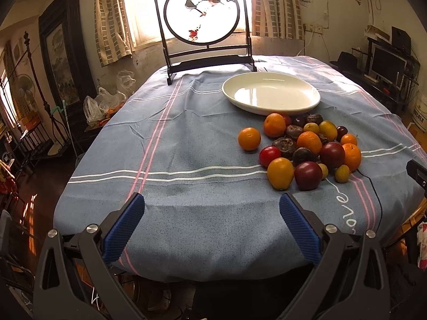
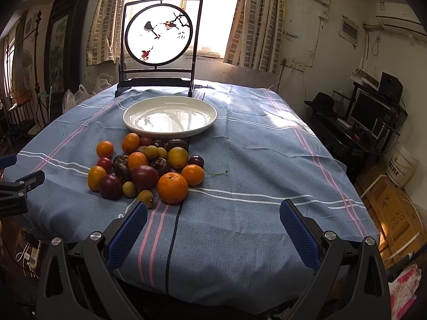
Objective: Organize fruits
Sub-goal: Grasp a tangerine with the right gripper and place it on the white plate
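Fruits [image 2: 149, 168] beyond spread hand-held gripper [image 2: 213, 213]

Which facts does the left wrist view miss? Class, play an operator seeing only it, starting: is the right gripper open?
Observer: Yes, the right gripper is open, with nothing between its fingers.
Operator: Which fruit lies nearest it?
Observer: A small yellow-green fruit, just ahead of its left finger, beside a large orange.
Operator: What is high on the right wall?
Observer: An air conditioner, near the ceiling.
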`<state>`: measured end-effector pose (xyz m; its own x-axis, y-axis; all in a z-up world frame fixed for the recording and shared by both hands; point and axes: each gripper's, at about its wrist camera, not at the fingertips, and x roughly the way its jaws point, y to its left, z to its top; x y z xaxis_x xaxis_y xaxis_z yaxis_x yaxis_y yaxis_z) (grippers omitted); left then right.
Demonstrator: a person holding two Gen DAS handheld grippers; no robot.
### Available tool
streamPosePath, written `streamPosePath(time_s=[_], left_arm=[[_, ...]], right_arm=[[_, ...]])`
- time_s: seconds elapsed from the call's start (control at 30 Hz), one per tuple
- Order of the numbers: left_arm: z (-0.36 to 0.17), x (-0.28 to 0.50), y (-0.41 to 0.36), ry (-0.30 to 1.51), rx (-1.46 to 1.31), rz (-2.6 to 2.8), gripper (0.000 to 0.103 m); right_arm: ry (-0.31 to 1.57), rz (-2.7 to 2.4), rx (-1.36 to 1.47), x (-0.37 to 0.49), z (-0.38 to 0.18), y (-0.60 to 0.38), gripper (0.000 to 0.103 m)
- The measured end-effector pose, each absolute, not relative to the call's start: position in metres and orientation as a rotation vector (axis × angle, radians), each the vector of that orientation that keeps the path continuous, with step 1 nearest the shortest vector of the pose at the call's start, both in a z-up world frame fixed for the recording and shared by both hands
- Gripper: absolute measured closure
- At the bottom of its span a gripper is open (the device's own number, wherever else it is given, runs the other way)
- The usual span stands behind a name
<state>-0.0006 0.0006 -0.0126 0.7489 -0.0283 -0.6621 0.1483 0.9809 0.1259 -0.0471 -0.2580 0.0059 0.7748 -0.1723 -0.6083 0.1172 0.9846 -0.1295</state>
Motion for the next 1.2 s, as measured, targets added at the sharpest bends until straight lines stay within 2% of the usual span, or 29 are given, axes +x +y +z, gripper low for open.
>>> streamPosePath(time_s=[0.17, 0.3, 0.33, 0.37, 0.4, 0.67, 0.73, 0.8, 1.2], left_arm=[[-0.022, 0.008, -0.012, 0.687, 0.167, -0.224, 0.004], [-0.042, 0.027, -0.041, 0.712, 0.276, -0.242, 0.006], [-0.047, 0.031, -0.046, 0.723, 0.295, -0.256, 0.019], [-0.052, 0.037, -0.05, 0.744, 0.307, -0.264, 0.038], [-0.057, 0.043, -0.053, 0.769, 0.305, -0.277, 0.048], [-0.069, 0.059, -0.062, 0.765, 0.287, -0.342, 0.047], [-0.07, 0.062, -0.063, 0.756, 0.288, -0.347, 0.05], [-0.071, 0.066, -0.062, 0.766, 0.252, -0.396, 0.065], [-0.052, 0.045, -0.043, 0.705, 0.197, -0.391, 0.065]], right_arm=[[0.735, -0.17, -0.048, -0.039, -0.021, -0.276, 0.004], [0.766, -0.172, -0.036, -0.033, -0.034, -0.284, 0.004], [0.763, -0.176, -0.037, -0.033, -0.035, -0.286, 0.004], [0.761, -0.18, -0.037, -0.032, -0.037, -0.288, 0.004], [0.761, -0.183, -0.036, -0.031, -0.038, -0.289, 0.004], [0.778, -0.165, -0.035, -0.017, -0.045, -0.293, 0.003], [0.786, -0.15, -0.038, -0.012, -0.047, -0.289, 0.003], [0.791, -0.135, -0.052, -0.007, -0.047, -0.285, 0.003], [0.797, 0.087, -0.007, 0.012, -0.041, -0.268, 0.003]])
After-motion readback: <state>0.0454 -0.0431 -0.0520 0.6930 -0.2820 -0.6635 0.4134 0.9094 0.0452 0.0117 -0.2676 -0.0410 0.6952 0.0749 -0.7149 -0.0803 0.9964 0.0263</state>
